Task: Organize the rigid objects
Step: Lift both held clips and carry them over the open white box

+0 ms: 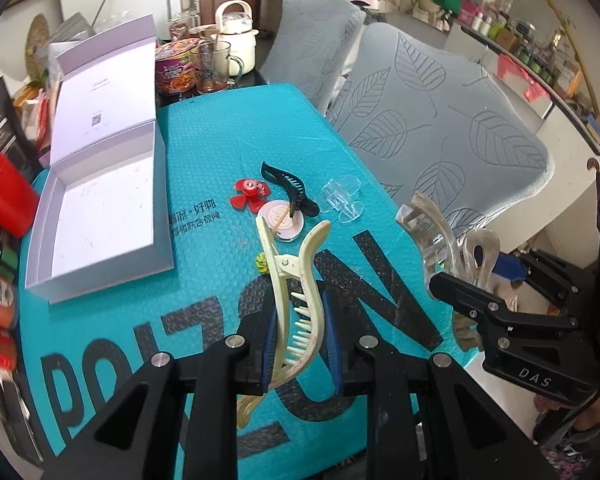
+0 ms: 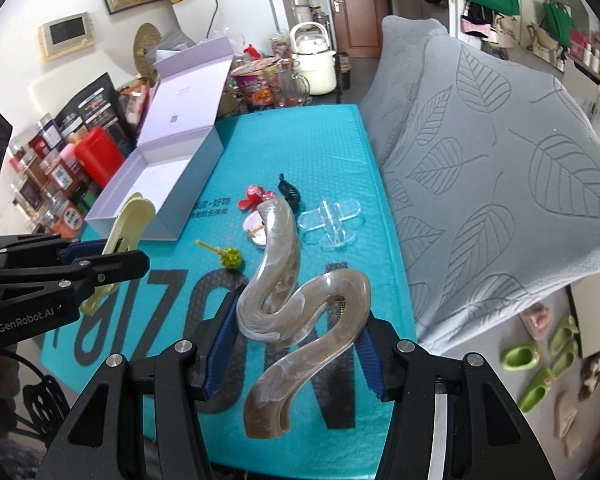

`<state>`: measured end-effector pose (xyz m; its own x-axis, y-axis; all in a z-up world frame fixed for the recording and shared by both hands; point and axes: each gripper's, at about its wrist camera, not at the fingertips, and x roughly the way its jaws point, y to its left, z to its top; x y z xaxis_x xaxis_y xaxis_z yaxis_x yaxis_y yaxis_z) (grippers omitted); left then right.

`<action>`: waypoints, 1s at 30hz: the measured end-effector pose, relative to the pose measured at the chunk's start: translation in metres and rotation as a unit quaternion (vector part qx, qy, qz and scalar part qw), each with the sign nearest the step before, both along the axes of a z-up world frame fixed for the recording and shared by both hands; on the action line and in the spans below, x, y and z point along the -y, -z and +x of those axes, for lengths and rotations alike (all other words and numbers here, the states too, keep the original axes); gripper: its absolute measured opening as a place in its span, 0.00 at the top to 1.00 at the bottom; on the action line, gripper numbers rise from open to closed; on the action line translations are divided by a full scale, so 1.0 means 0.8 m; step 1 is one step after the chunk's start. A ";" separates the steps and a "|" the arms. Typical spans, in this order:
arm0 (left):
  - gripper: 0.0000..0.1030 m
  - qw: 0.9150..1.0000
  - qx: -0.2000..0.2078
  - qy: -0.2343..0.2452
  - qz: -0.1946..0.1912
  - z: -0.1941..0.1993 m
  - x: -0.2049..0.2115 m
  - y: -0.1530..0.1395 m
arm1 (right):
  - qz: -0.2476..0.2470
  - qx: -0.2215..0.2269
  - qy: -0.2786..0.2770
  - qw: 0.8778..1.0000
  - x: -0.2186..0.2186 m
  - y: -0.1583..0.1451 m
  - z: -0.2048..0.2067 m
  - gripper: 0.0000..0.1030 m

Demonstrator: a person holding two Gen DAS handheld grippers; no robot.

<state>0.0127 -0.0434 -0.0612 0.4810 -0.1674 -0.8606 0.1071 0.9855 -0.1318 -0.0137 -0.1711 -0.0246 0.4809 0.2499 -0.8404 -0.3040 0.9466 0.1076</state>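
Observation:
My left gripper (image 1: 298,332) is shut on a cream claw hair clip (image 1: 290,280), held above the teal mat (image 1: 204,152). My right gripper (image 2: 292,344) is shut on a marbled grey-brown claw clip (image 2: 300,304); it also shows in the left wrist view (image 1: 432,232). On the mat lie a black clip (image 1: 290,188), a red flower clip (image 1: 250,194), a clear clip (image 1: 342,200), a round pink compact (image 1: 282,220) and a small green hair pin (image 2: 230,258). An open white box (image 1: 100,216) stands at the mat's left, empty.
Two grey leaf-patterned chair backs (image 1: 432,112) stand to the right of the table. A red container (image 1: 4,192) and jars line the left edge. A glass mug (image 1: 214,66), noodle cup (image 1: 176,72) and white kettle (image 1: 238,36) stand at the far end.

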 end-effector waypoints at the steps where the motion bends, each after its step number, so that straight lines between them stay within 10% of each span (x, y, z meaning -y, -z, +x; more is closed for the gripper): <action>1: 0.79 1.000 0.002 -0.003 -0.001 -0.004 0.000 -0.002 | 0.001 -0.001 -0.002 1.000 0.000 -0.001 -0.002 0.48; 30: 0.79 0.998 0.009 -0.066 -0.018 0.004 -0.155 0.000 | 0.004 -0.013 -0.094 0.995 -0.163 0.010 0.024 0.48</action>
<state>0.0157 0.0802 -0.0613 0.5154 -0.1323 -0.8467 -0.0205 0.9858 -0.1666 0.0053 -0.0410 -0.0326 0.4039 0.3397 -0.8494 -0.4725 0.8725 0.1243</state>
